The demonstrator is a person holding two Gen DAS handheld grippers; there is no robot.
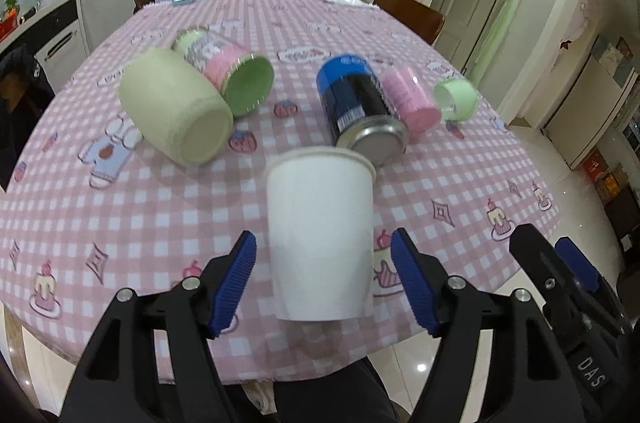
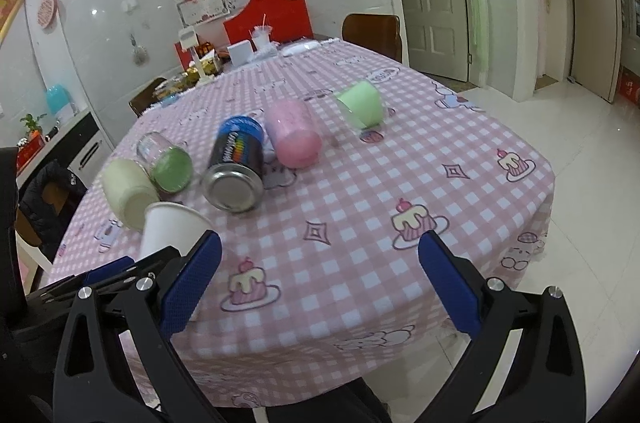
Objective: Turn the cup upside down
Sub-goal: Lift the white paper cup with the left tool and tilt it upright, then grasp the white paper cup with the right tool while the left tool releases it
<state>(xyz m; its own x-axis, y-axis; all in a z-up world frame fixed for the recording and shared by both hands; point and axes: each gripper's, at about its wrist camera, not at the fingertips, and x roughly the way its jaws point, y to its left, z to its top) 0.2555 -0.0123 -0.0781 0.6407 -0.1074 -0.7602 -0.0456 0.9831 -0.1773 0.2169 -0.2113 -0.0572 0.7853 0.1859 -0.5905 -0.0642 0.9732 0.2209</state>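
Note:
A white paper cup (image 1: 320,235) lies between the blue pads of my left gripper (image 1: 324,283), its rim pointing away and its base toward the camera. There is a gap on each side between cup and pads; the left gripper is open. The cup also shows in the right wrist view (image 2: 168,227), at the left, half hidden behind my right gripper's left finger. My right gripper (image 2: 320,275) is open and empty over the near edge of the table (image 2: 360,183). It shows at the right of the left wrist view (image 1: 560,271).
Several containers lie on their sides on the pink checked tablecloth: a cream cup (image 1: 176,107), a clear jar with green lid (image 1: 224,71), a blue-black can (image 1: 360,103), a pink cup (image 1: 408,99), a green cup (image 1: 456,99). Clutter and chairs (image 1: 412,11) are at the far end.

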